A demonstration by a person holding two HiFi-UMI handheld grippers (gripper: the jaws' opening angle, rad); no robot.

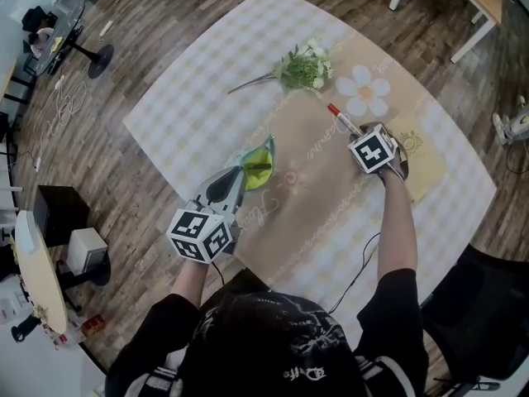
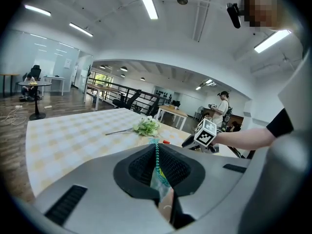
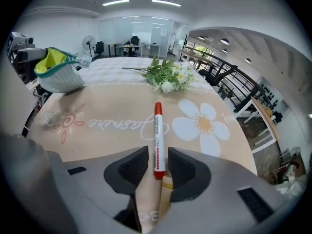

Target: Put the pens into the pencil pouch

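Straddling end of pen [image 3: 157, 140] with right gripper [image 3: 157, 156], jaws apart; clamping pouch [image 1: 258, 168] in left gripper [image 2: 158, 155]. Risk: end-only pinch, pivoting loose.

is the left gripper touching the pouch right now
Touching. The left gripper view shows the left gripper with its jaws closed together on the upper edge of the pencil pouch, pinching it.

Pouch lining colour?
Yellow-green, inside the grey fabric pouch; clearest in the right gripper view.

Pouch [image 1: 258, 165] left, pen [image 1: 343, 119] right, on mat [image 1: 322, 201]
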